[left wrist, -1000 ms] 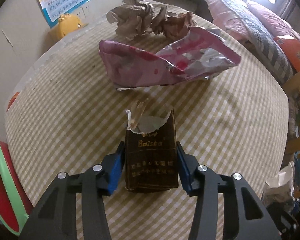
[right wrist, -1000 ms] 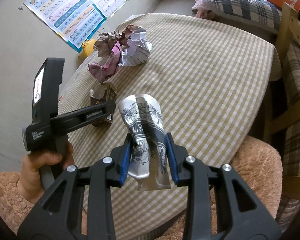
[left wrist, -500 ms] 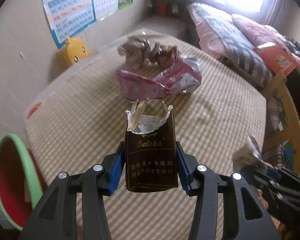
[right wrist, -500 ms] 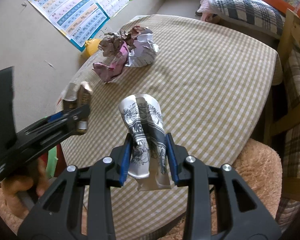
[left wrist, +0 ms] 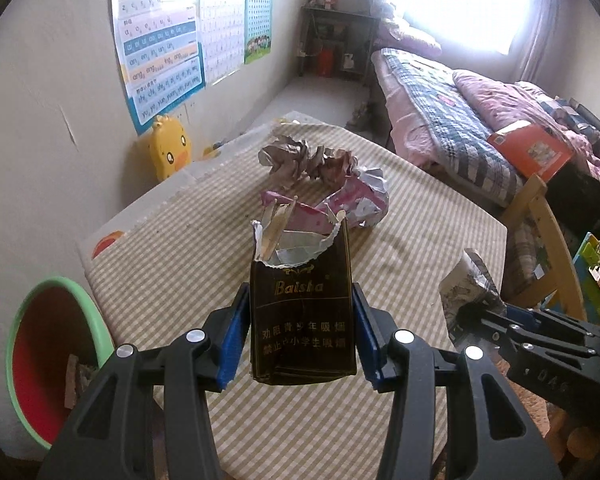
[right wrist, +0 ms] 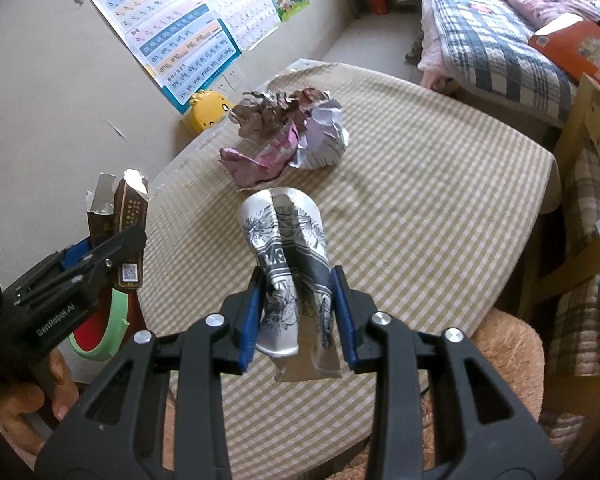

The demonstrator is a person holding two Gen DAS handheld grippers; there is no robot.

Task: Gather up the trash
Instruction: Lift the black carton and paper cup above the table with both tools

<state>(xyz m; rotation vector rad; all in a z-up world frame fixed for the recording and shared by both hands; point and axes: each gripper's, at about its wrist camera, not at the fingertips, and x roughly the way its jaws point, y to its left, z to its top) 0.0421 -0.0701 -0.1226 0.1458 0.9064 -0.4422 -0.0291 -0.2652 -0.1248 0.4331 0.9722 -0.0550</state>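
My left gripper [left wrist: 300,336] is shut on a torn dark brown cigarette pack [left wrist: 303,320], held well above the checked table [left wrist: 180,264]. In the right wrist view that pack [right wrist: 126,220] hangs at the left over the table's edge. My right gripper [right wrist: 296,316] is shut on a crushed white paper cup [right wrist: 288,264] with a black print, also lifted clear of the cloth. Farther back on the table lie a pink foil wrapper [left wrist: 348,204] and crumpled brown paper [left wrist: 288,156]. A red bin with a green rim [left wrist: 48,360] stands on the floor at the left.
A yellow duck toy [left wrist: 170,152] leans on the wall under posters. A bed [left wrist: 460,120] with an orange book fills the right. A wooden chair [right wrist: 580,200] stands by the table's right edge. A person's hand [right wrist: 28,396] holds the left gripper's handle.
My left gripper has lifted the cigarette pack off the table and drawn back toward the left edge, so the bin now shows more. The right gripper with the cup rose slightly.
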